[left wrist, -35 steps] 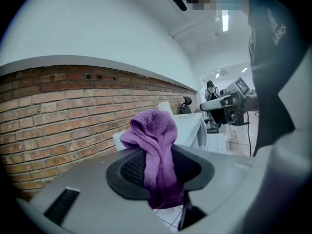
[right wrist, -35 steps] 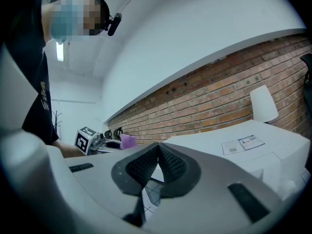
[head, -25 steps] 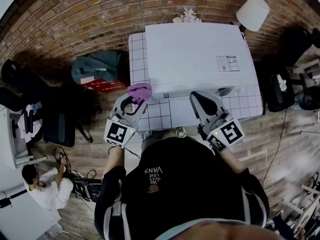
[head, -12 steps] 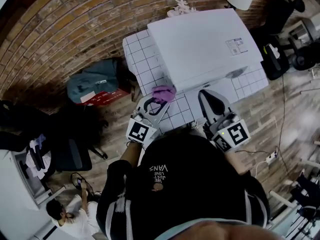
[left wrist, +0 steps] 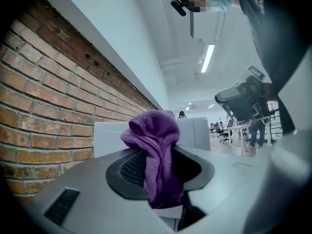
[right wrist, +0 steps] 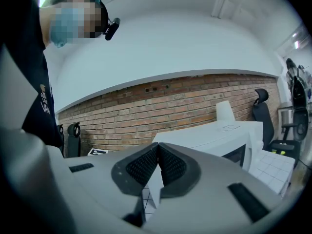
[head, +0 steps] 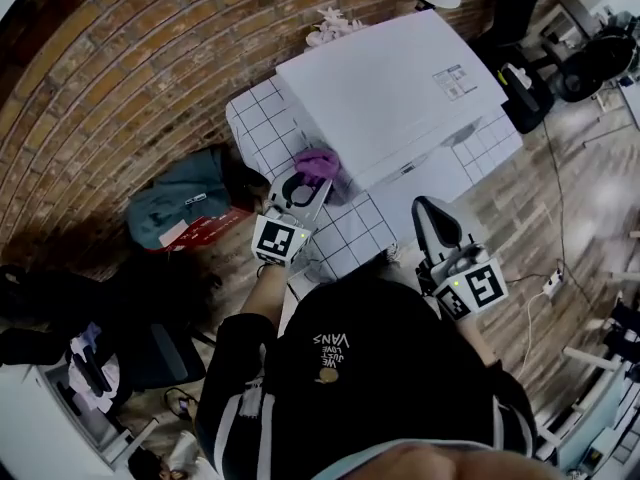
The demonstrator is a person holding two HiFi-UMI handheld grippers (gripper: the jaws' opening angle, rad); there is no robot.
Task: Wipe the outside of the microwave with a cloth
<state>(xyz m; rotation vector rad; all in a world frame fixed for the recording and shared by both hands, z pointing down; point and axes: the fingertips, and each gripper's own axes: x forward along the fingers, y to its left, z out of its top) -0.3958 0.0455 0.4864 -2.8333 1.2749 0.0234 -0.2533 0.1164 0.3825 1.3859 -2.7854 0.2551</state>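
**Purple cloth gripped at the microwave's corner**

Clamped between the jaws of the left gripper [left wrist: 158, 172]: a crumpled purple terry cloth [left wrist: 155, 145], bunched above the jaw tips and hanging down between them. Directly ahead of those jaws, right against the cloth in the head view, the near left corner of a boxy white microwave [head: 385, 78]; actual contact not clear from any view. Pressed fully together, with nothing between them: the jaws of the right gripper [right wrist: 157, 155], held apart from the microwave, its front and dark door window ahead and to the right of them. Beneath both pairs of jaws and under the microwave, a white tiled desk [head: 255, 128]. Left of the left jaws, a red brick wall [left wrist: 39, 106]. Behind and left of the left jaws, on the wooden floor, a teal fabric bag [head: 180, 203].
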